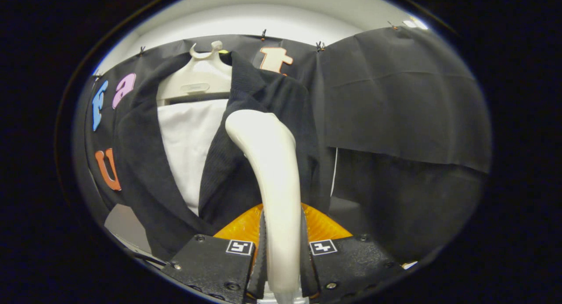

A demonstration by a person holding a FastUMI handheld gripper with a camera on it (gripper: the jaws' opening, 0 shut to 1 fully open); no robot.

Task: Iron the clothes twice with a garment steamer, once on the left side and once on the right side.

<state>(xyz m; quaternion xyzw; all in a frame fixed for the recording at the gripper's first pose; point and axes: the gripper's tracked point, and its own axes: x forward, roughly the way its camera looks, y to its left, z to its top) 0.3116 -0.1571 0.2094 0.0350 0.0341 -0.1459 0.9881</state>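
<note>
Clamped by the tool (283,251) on the garment steamer (272,177) — head pressed to dark jacket (246,163) at centre, contact hidden; hanger (197,82) upper left, black cloth wall (404,98) behind.

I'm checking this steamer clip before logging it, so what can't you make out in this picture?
- Steamer, gripper view: its head faces away against the dark jacket, so contact and steam are hidden.
- Gripper: fingers clamp the handle; its lower end is cut off.
- Hanger: right shoulder under the jacket.
</note>
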